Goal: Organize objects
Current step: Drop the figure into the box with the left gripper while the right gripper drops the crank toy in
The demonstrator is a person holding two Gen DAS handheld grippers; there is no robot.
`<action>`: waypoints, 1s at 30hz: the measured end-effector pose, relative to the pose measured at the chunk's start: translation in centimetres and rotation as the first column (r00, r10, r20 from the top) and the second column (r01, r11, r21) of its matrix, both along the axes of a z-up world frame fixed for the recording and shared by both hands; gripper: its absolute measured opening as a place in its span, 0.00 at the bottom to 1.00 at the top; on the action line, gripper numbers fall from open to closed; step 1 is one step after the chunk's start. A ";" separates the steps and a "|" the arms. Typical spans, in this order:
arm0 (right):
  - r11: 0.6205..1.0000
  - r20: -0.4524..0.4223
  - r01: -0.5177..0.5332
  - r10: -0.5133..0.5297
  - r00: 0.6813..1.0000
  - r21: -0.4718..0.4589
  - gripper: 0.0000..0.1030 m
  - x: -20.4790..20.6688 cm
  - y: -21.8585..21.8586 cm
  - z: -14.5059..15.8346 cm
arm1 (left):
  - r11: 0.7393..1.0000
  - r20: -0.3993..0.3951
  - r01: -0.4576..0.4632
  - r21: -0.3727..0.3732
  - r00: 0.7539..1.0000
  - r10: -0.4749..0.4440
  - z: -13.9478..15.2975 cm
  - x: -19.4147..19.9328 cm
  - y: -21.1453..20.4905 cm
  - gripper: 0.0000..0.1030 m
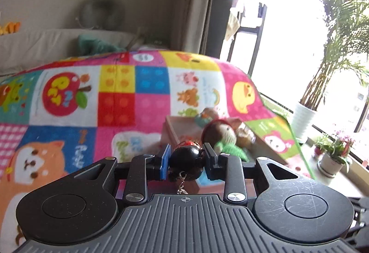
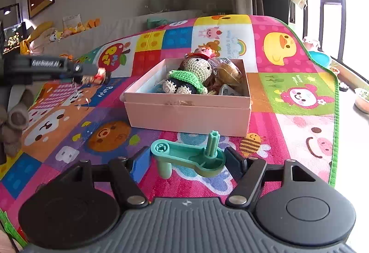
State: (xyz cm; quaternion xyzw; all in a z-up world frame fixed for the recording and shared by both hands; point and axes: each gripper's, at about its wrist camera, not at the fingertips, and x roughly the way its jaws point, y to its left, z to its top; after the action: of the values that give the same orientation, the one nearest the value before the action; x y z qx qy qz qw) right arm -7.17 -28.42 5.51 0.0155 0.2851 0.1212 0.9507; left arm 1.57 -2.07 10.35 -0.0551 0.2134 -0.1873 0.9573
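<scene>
My left gripper (image 1: 186,160) is shut on a small black round doll keychain (image 1: 186,161) with a red top and a dangling metal chain, held above the mat near the pink box (image 1: 170,128). In the right wrist view the left gripper (image 2: 96,74) hovers left of the pink box (image 2: 186,114), which holds a crocheted doll (image 2: 191,75) in green and several other toys. My right gripper (image 2: 186,161) is open, its fingers on either side of a teal plastic crank handle (image 2: 191,156) lying on the mat just in front of the box.
A colourful cartoon play mat (image 2: 288,91) covers the surface, with a green edge at the right. Plush toys (image 2: 13,123) lie at the left. A beige sofa (image 2: 115,29) stands behind. Potted plants (image 1: 332,156) and a window ledge are at the right.
</scene>
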 end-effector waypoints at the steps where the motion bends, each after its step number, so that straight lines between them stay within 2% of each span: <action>1: 1.000 0.001 0.005 -0.005 1.000 0.004 0.68 -0.1 -0.2 -0.1 | 1.000 0.014 0.008 -0.012 1.000 -0.008 0.5 0.7 -0.7 0.33; 4: 1.000 0.001 0.019 -0.019 1.000 0.016 0.68 -0.6 -0.9 -0.4 | 0.998 0.037 0.014 -0.058 0.999 -0.012 1.0 2.8 -2.5 0.33; 7: 0.999 -0.004 0.031 -0.031 0.999 0.020 0.68 -0.8 -1.1 -0.9 | 0.990 -0.034 0.044 -0.132 0.998 -0.049 -0.3 5.2 -3.6 0.33; 9: 0.999 -0.007 0.035 -0.035 0.999 0.028 0.68 -1.0 -1.3 -1.1 | 0.988 -0.073 0.040 -0.150 0.996 -0.052 -1.5 6.1 -4.1 0.33; 13: 0.999 0.002 0.038 -0.038 0.999 0.025 0.68 -1.3 -1.4 -1.0 | 0.979 -0.056 -0.036 -0.200 0.998 0.025 -3.1 5.9 -2.7 0.32; 16: 0.999 -0.001 0.043 -0.043 0.999 0.015 0.68 -1.1 -1.4 -1.0 | 0.970 -0.081 -0.056 -0.239 0.996 0.038 -3.5 5.4 -0.8 0.32; 20: 0.999 0.022 0.050 -0.050 0.999 0.012 0.68 -0.2 -1.6 0.2 | 0.967 -0.111 -0.075 -0.242 0.993 0.049 -4.2 3.6 1.4 0.32; 22: 0.999 0.067 0.052 -0.052 0.996 0.008 0.68 0.8 -1.6 1.8 | 0.966 -0.137 -0.076 -0.246 0.990 0.043 -4.9 2.8 2.1 0.32; 24: 0.998 0.151 0.059 -0.056 0.987 -0.017 0.68 2.3 -1.3 3.9 | 0.966 -0.157 -0.076 -0.249 0.987 0.038 -5.6 2.4 2.4 0.31; 28: 0.996 0.297 0.094 -0.089 0.951 -0.001 0.68 6.6 -0.6 7.2 | 0.964 -0.186 -0.083 -0.254 0.982 0.036 -6.8 2.0 2.9 0.31; 30: 0.989 0.349 0.142 -0.119 0.930 -0.042 0.88 8.4 0.0 7.1 | 0.965 -0.192 -0.094 -0.244 0.980 0.047 -7.0 1.7 3.4 0.31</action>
State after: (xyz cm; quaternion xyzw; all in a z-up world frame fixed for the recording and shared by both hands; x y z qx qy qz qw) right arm 1.26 -28.40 12.59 -0.0189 0.1162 0.0490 0.9918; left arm 3.26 1.30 3.40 -0.2009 0.2735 -0.1727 0.9247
